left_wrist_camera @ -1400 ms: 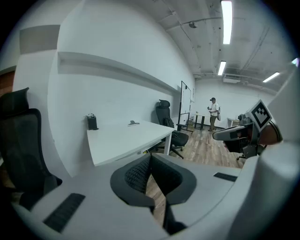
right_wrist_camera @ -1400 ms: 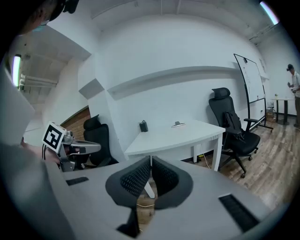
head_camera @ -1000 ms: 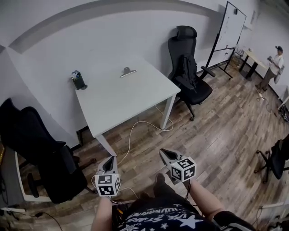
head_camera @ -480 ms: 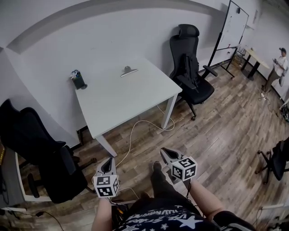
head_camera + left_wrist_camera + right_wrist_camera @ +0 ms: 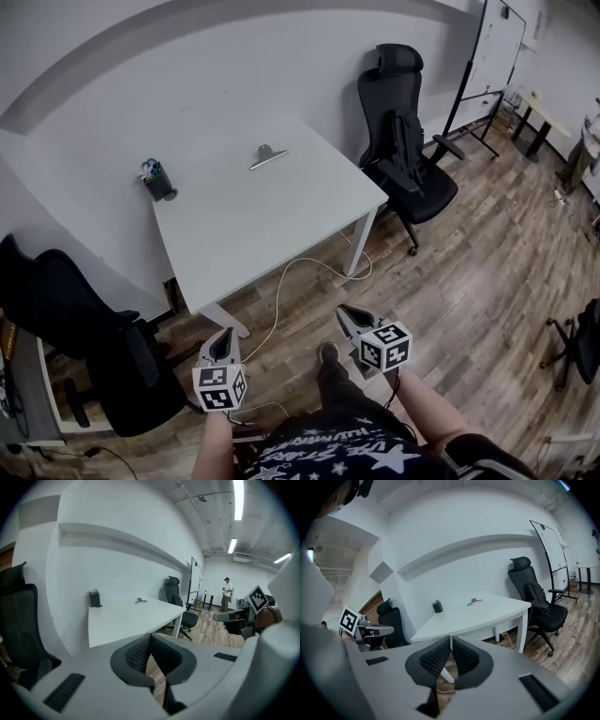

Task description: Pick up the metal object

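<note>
Spreading under everything was a wooden plank floor (image 5: pixel 478 272), with a plain white wall (image 5: pixel 187 75) rising behind it. Against that wall stood a white worktop (image 5: pixel 272 230) on white legs. A black office chair (image 5: pixel 408 131) with a headrest sat just beside the worktop's right end, and another black chair (image 5: pixel 70 314) stood off its left end. Farther right, a whiteboard (image 5: pixel 499 42) on a dark stand leaned near the wall.

At the bottom of the head view, the person's dark printed shirt (image 5: pixel 328 450) showed, with both forearms reaching forward over the floor, short of the worktop. The left tongs (image 5: pixel 224 335) pointed towards the worktop; the left gripper view showed its two ribbed pads pressed together at the tips, with nothing between them. The right tongs (image 5: pixel 345 312) were held alongside, near the left ones. Their pads likewise met in the right gripper view, fully closed and holding nothing.

A pale cable (image 5: pixel 281 286) trailed from under the worktop across the floor towards the person. On the worktop's far left corner stood a small dark holder (image 5: pixel 159 183) with a few items poking out of it. The metal object (image 5: pixel 268 156) lay flat on the worktop near its far edge, close to the wall, to the right of the holder and apart from it, and well away from both tongs.
</note>
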Demonstrator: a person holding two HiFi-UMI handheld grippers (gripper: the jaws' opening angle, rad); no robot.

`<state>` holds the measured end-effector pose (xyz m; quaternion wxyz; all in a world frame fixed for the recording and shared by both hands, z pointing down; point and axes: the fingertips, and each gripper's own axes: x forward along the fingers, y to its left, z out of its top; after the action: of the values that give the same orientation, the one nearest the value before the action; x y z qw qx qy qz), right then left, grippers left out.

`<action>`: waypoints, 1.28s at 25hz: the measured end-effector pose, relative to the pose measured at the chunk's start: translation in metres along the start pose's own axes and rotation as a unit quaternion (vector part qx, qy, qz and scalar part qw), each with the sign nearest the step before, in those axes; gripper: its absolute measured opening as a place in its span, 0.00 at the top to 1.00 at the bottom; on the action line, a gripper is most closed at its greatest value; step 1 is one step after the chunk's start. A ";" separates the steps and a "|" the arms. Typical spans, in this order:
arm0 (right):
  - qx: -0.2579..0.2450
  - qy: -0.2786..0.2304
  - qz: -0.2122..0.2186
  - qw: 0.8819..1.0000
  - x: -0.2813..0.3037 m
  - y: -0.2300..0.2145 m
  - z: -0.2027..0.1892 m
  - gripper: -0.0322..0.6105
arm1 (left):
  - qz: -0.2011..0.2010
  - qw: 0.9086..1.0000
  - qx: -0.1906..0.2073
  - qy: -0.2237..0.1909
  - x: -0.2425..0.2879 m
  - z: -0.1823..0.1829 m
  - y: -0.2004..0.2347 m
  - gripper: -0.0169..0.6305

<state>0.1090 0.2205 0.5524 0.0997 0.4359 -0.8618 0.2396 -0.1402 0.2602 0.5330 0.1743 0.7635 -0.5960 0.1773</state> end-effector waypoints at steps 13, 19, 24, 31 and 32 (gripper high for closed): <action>-0.040 0.026 0.029 0.998 0.125 -0.116 0.094 0.87 | 0.043 0.999 -0.009 0.028 0.156 0.073 0.018 0.95; -0.041 0.039 0.050 0.997 0.159 -0.158 0.114 0.87 | 0.065 0.997 -0.014 0.031 0.206 0.096 0.023 0.95; -0.051 0.049 0.062 0.996 0.189 -0.177 0.131 0.87 | 0.082 0.996 -0.025 0.031 0.227 0.111 0.036 0.95; -0.050 0.034 0.059 0.996 0.243 -0.174 0.170 0.87 | 0.083 0.996 -0.029 0.016 0.261 0.140 0.078 0.95; -0.049 0.032 0.056 0.997 0.251 -0.174 0.177 0.87 | 0.082 0.996 -0.029 0.017 0.269 0.144 0.085 0.95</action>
<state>0.1041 -0.1321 0.5519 0.1351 0.3733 -0.8921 0.2159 -0.1531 -0.0561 0.5405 0.1915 0.7037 -0.6583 0.1864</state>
